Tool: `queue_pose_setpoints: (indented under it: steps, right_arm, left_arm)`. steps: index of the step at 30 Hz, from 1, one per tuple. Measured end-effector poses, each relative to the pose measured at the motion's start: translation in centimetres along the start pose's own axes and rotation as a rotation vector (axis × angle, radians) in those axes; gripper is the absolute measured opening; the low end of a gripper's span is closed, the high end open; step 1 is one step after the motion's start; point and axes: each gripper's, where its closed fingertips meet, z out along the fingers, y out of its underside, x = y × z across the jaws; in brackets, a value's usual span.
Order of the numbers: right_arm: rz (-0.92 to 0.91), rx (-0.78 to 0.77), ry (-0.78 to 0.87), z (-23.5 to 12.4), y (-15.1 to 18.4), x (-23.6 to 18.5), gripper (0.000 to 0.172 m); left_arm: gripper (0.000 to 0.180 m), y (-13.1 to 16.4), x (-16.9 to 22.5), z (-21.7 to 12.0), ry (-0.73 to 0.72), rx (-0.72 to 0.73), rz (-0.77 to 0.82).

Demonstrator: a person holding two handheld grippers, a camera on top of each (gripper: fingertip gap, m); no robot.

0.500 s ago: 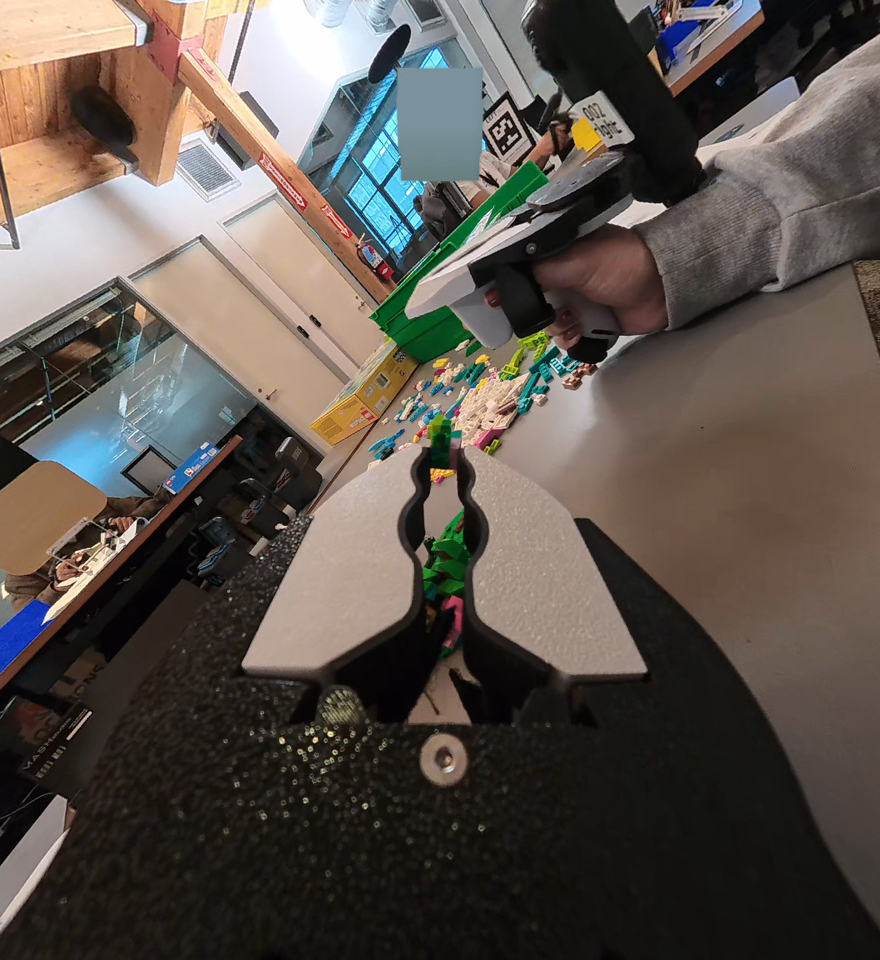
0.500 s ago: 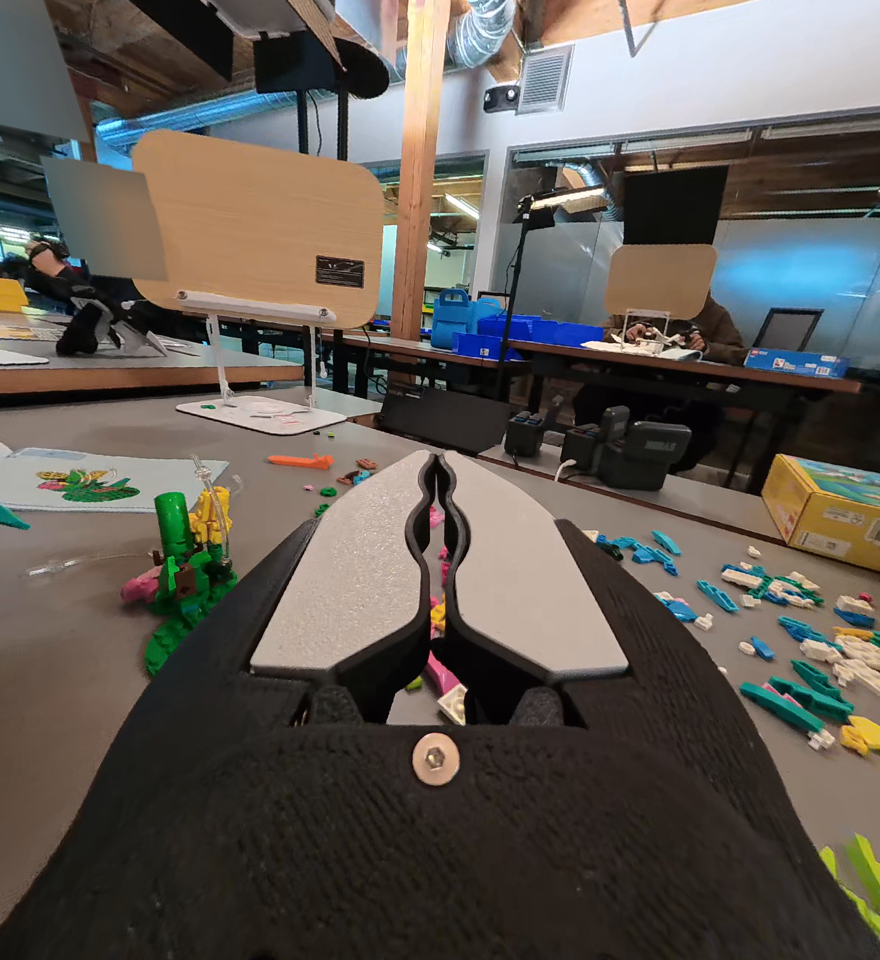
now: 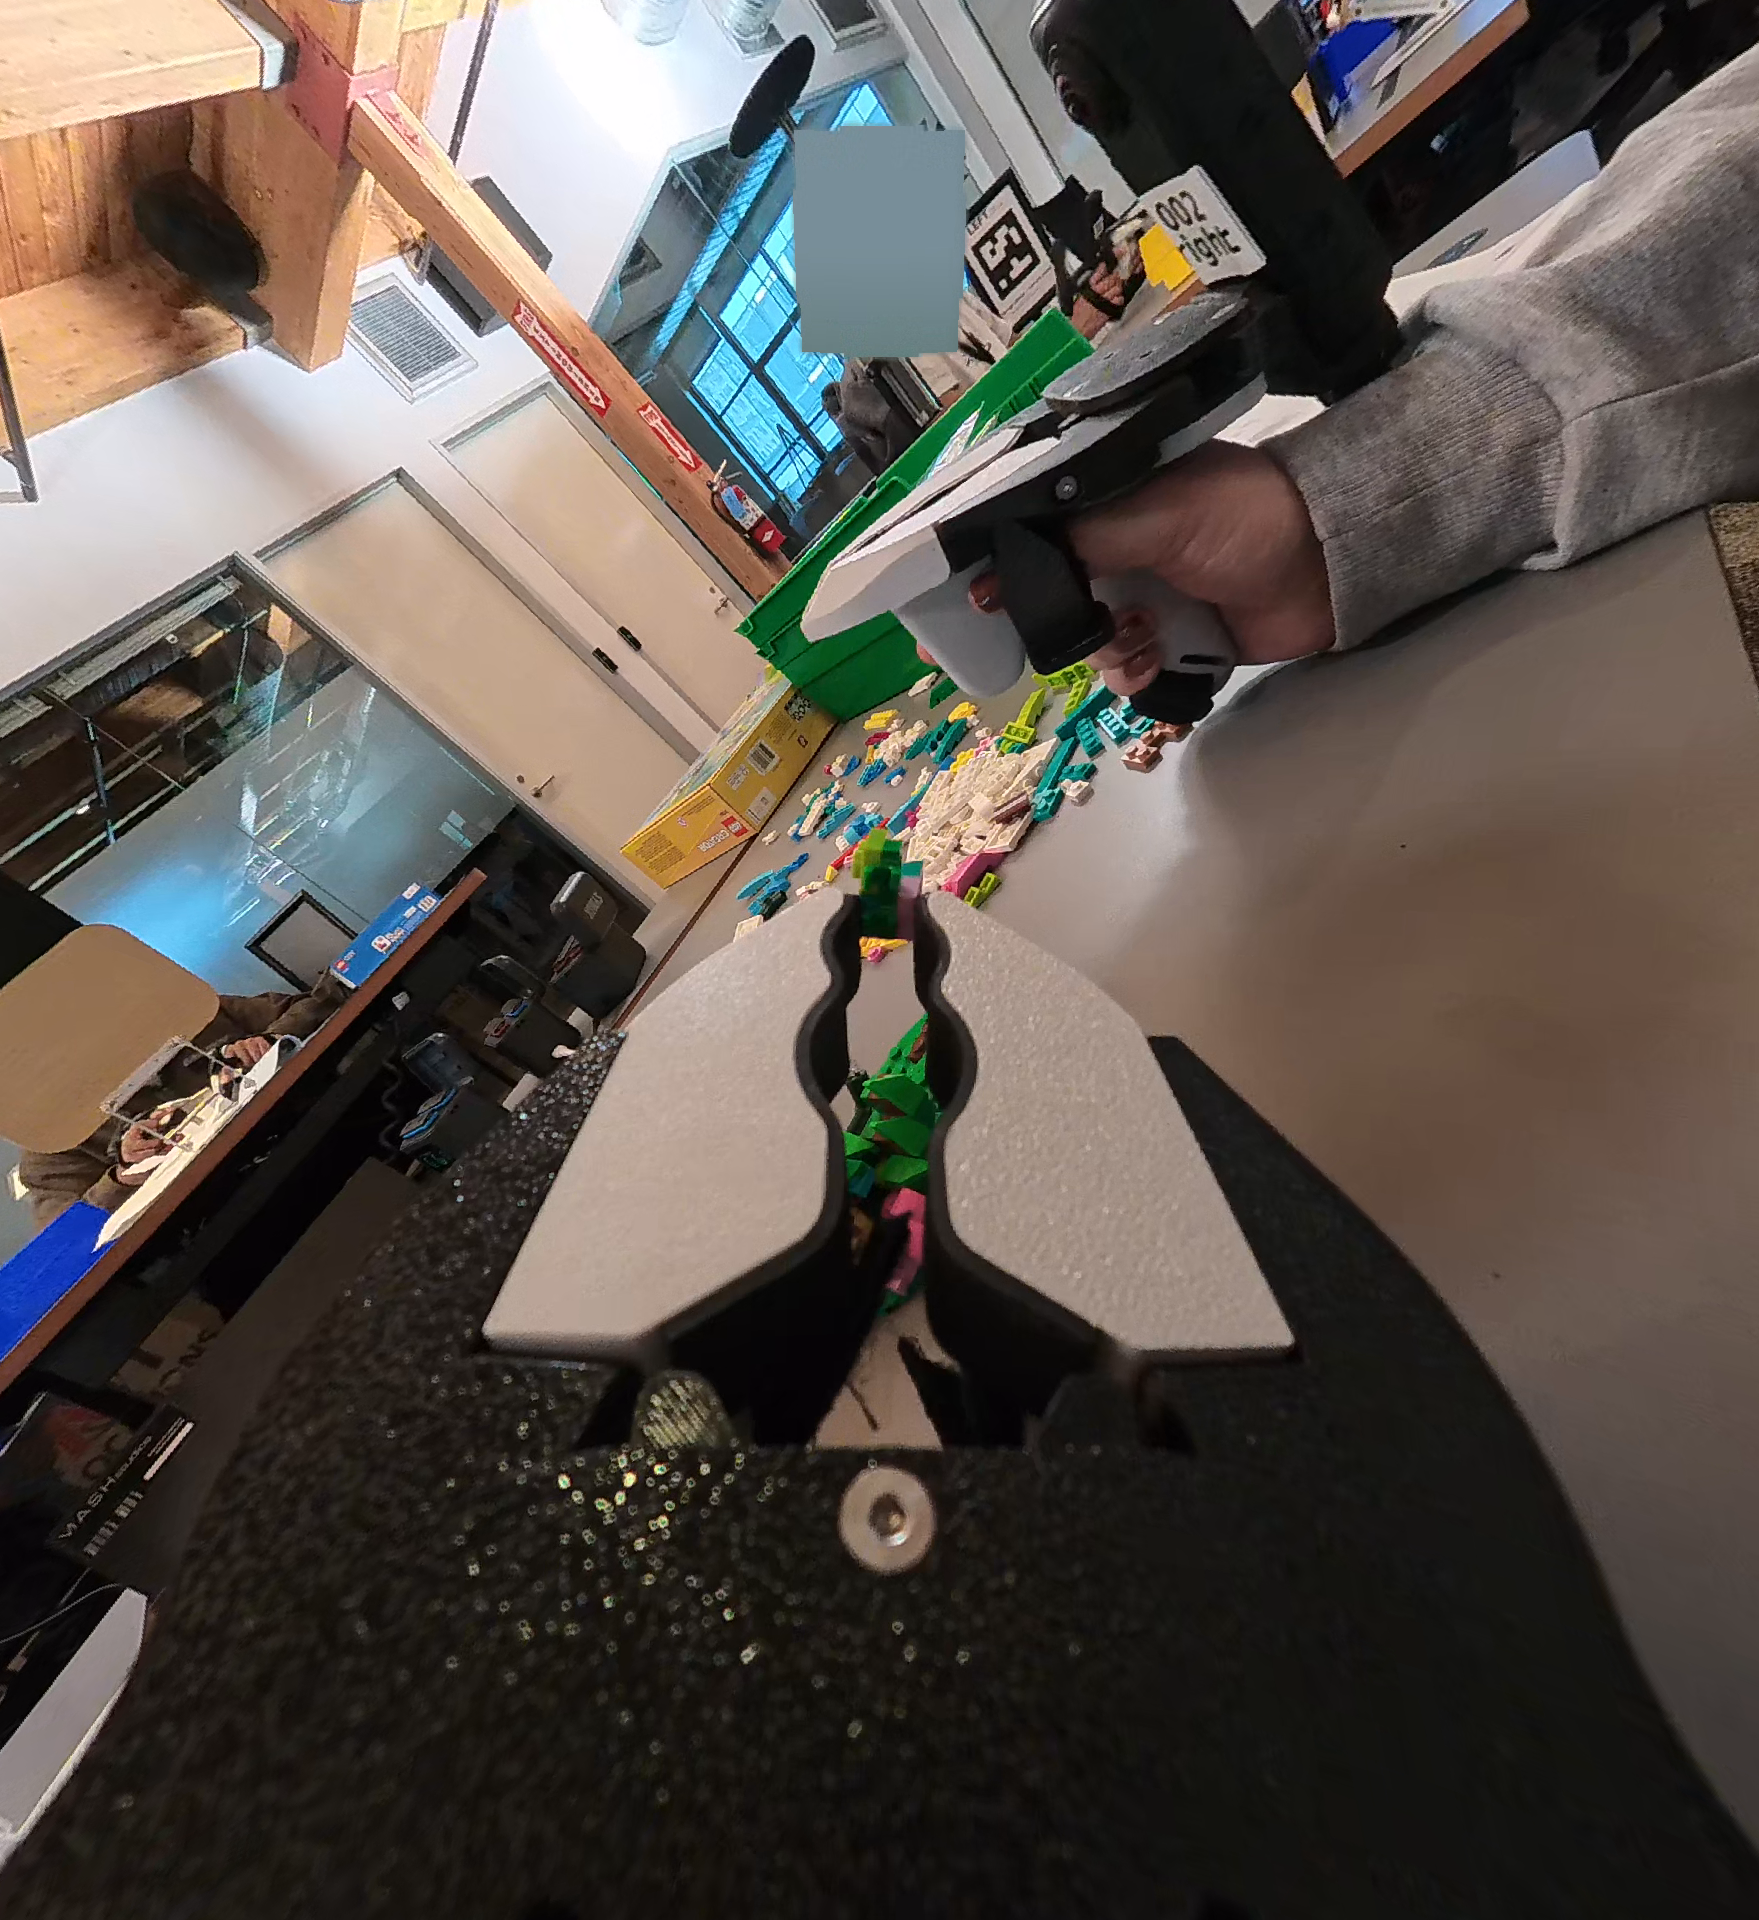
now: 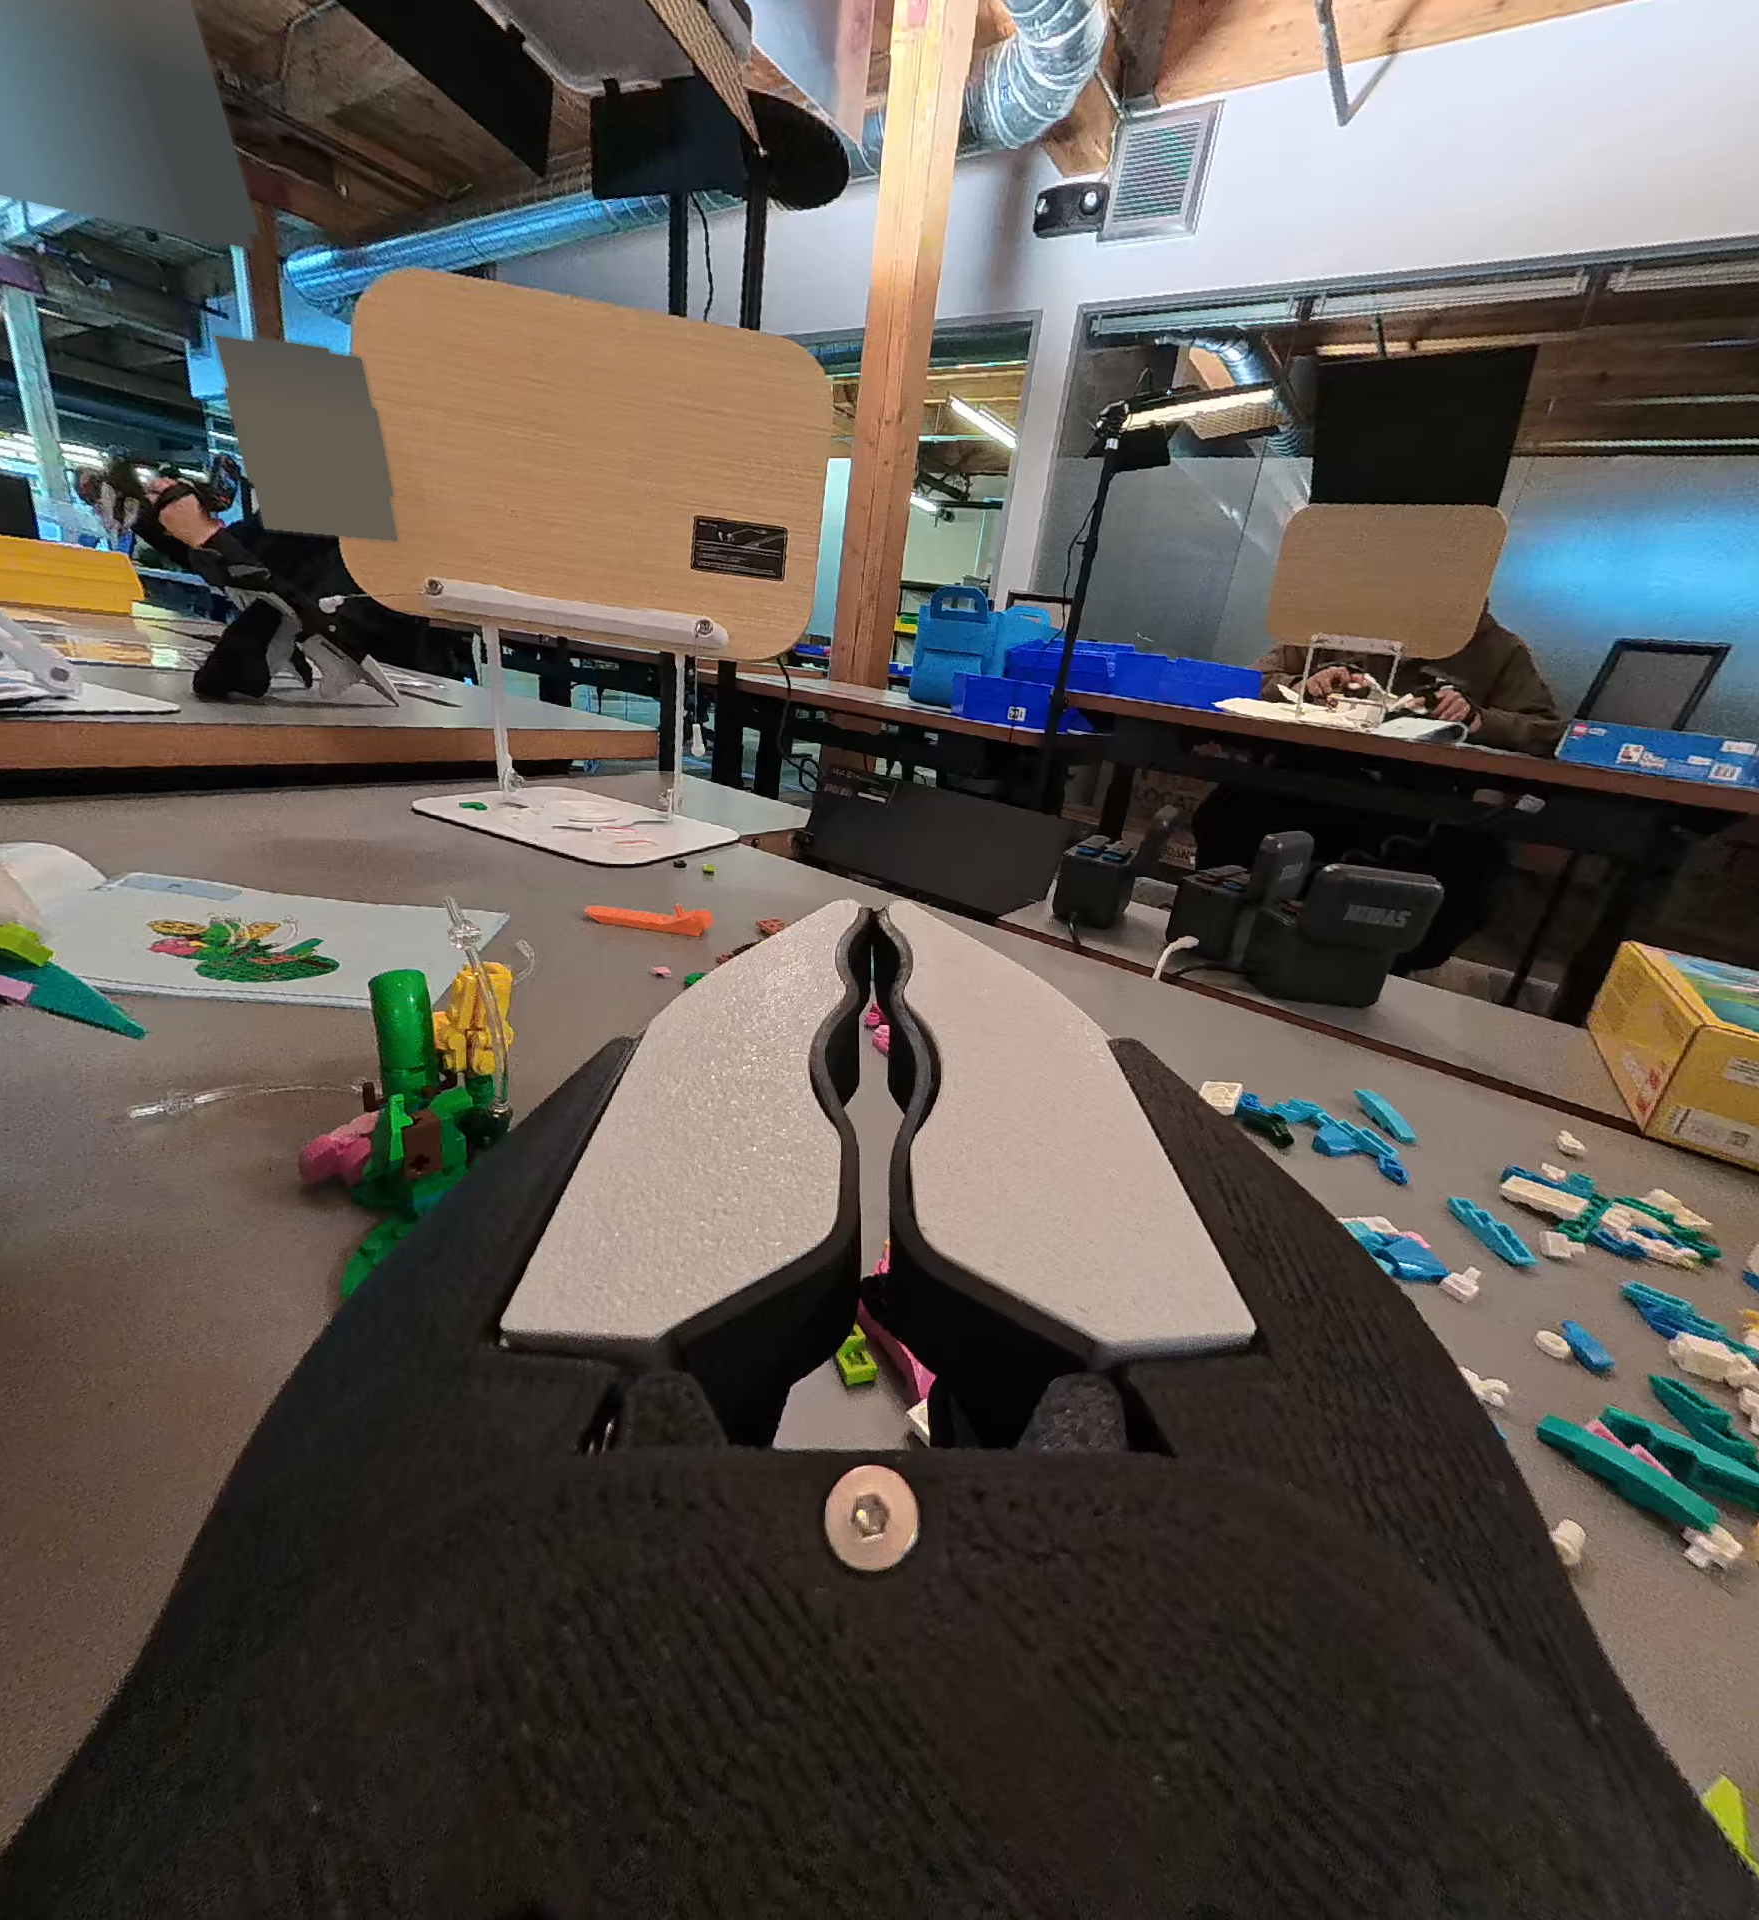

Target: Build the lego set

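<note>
Light: bright daylight from windows at your 12 o'clock.
Lens: strong fisheye bending at edges.
Focus: sharp.

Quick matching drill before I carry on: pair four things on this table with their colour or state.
Things:
1. left tool
2. right tool
3. cardboard box
4. flat tool-shaped piece

States:
A. orange, lying on the table
B. tips shut, nothing between them
C. yellow, at the table's far edge
D. clamped on a small green and pink brick piece

Pairs: 1-D, 2-B, 3-C, 4-A
</note>
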Motion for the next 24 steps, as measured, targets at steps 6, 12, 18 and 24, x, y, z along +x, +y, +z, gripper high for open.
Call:
queue_pose_setpoints:
  steps: [6, 12, 18, 24]
  right_arm:
    - [-0.010, -0.002, -0.017, 0.1, 0.0, -0.4, 0.000]
    - [-0.009, 0.000, -0.025, 0.1, 0.0, -0.6, 0.000]
    - [0.000, 0.049, 0.058, -0.5, -1.8, 2.5, 0.000]
    - [-0.121, -0.137, 0.215, -4.8, -5.4, 13.4, 0.001]
  left_arm:
    - [0.010, 0.1, 0.0, 0.0, 0.007, -0.001, -0.006]
    - [0.010, 0.1, 0.1, 0.0, 0.007, -0.002, -0.002]
    - [0.010, 0.2, 0.0, -0.2, 0.003, -0.005, -0.006]
    - [0.010, 0.4, -0.1, -0.2, 0.000, -0.011, -0.003]
